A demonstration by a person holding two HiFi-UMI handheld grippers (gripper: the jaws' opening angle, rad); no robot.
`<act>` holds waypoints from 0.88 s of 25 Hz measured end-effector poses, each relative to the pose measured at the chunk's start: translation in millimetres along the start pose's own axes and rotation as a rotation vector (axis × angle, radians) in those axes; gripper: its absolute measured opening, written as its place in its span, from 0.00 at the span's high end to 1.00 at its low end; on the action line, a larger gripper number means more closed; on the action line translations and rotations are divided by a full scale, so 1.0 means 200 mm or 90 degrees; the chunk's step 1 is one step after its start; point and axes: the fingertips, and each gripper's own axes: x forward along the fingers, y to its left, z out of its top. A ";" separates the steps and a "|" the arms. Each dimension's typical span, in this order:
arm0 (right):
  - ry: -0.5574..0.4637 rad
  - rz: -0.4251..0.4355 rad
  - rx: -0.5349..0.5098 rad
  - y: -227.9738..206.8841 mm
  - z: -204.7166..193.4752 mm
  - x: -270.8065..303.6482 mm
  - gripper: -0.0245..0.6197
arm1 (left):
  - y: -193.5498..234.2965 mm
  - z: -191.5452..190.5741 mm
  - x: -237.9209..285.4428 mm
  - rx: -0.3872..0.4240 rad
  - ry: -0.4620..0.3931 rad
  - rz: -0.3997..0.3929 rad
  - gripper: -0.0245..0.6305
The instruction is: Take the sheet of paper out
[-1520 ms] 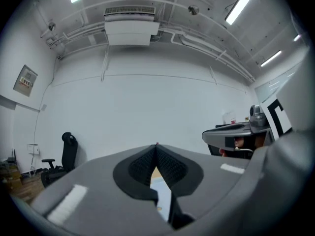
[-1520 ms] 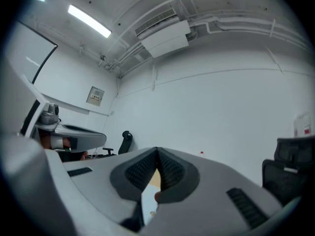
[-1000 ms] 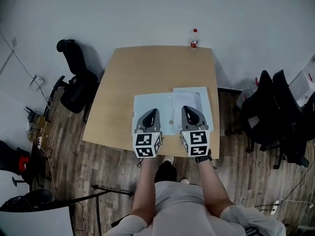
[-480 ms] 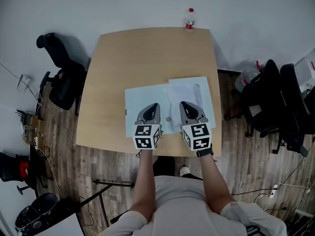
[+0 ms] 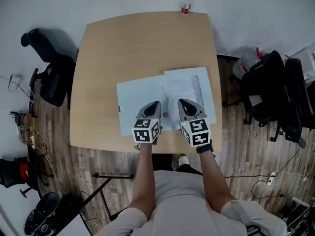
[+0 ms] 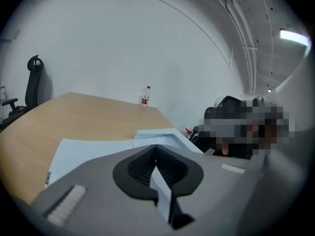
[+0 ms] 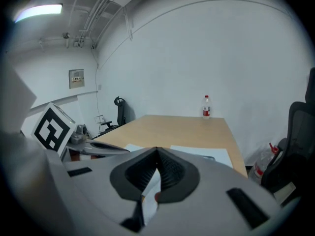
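A pale blue folder point(image 5: 138, 102) lies flat on the wooden table point(image 5: 142, 48), near its front edge. A whiter sheet in a clear sleeve point(image 5: 189, 85) overlaps the folder's right part. A small round clasp point(image 5: 166, 115) sits between my two grippers. My left gripper point(image 5: 152, 104) hovers over the folder's near edge, shut and holding nothing. My right gripper point(image 5: 183, 103) hangs over the near end of the whiter sheet, also shut and holding nothing. In the left gripper view the jaws point(image 6: 156, 146) meet above the folder point(image 6: 83, 149). The right gripper view shows closed jaws point(image 7: 157, 150) and the sheet point(image 7: 204, 154) beyond.
A bottle with a red label point(image 5: 185, 3) stands at the table's far edge. A black office chair point(image 5: 47, 77) is off the left side, and dark chairs with bags point(image 5: 275, 92) stand on the right. Bare wood lies beyond the papers.
Both grippers have come down and forward together, and now sit lower over the papers' near edge. Their jaws stayed shut. The papers have not moved.
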 end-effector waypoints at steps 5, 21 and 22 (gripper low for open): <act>0.024 -0.001 0.014 -0.03 -0.06 0.05 0.94 | 0.01 -0.12 0.10 -0.023 0.053 -0.028 0.94; 0.078 -0.016 0.040 -0.07 -0.24 0.14 0.94 | -0.06 -0.52 0.32 -0.060 0.210 -0.101 0.77; 0.081 -0.017 0.043 -0.07 -0.25 0.15 0.94 | -0.06 -0.54 0.33 -0.062 0.220 -0.105 0.76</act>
